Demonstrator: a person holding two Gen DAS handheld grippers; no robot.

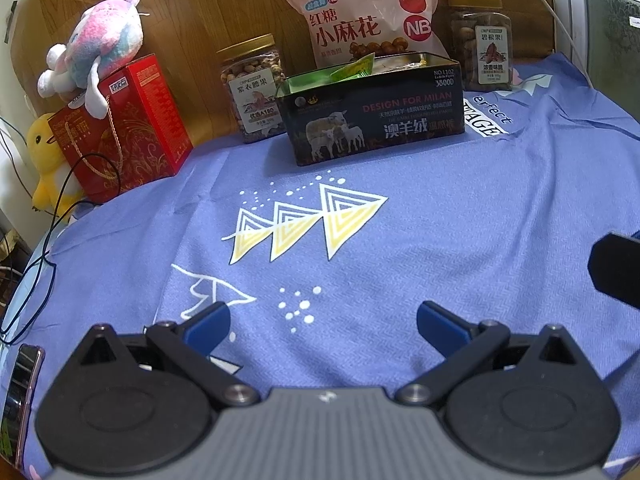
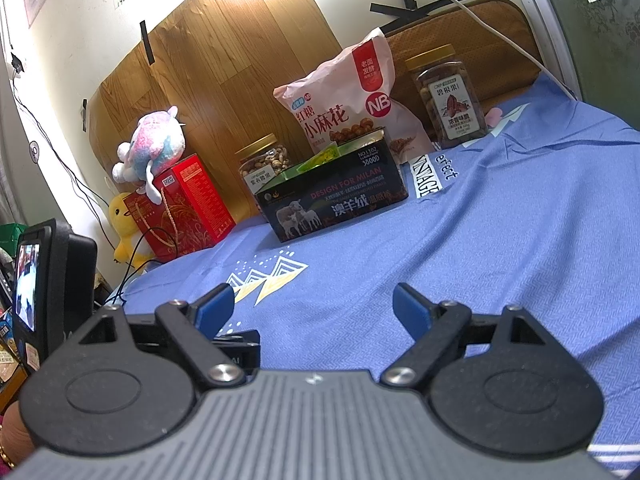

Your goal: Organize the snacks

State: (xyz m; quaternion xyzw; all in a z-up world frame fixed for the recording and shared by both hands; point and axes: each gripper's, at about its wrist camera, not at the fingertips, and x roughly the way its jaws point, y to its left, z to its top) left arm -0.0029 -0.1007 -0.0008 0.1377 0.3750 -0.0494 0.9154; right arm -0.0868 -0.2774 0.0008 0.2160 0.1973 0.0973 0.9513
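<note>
At the far left of the left wrist view I saw a yellow duck plush point(image 1: 45, 160) tucked beside a red gift box point(image 1: 128, 128), with a pink-and-blue plush toy point(image 1: 100, 44) sitting on the box's top. Right of those, toward the upper middle, stood a gold-lidded jar of nuts point(image 1: 253, 88), touching the left end of a dark tin point(image 1: 376, 120) printed with sheep and "DESIGN FOR MILAN". The tin was open, and a green snack packet point(image 1: 354, 69) poked above its rim. Behind it leaned a pink bag of twisted dough snacks point(image 1: 368, 12), and at the upper right stood a second jar point(image 1: 482, 44), holding pecans by its label. All of it rested on a blue patterned cloth point(image 1: 440, 240) along the wooden backboard. My left gripper point(image 1: 323, 322) sat at the bottom centre, jaws spread wide with nothing between them, well apart from the tin. In the right wrist view my right gripper point(image 2: 313, 309) was likewise wide and empty, low over the cloth, the tin point(image 2: 332, 200) up in mid-frame.
</note>
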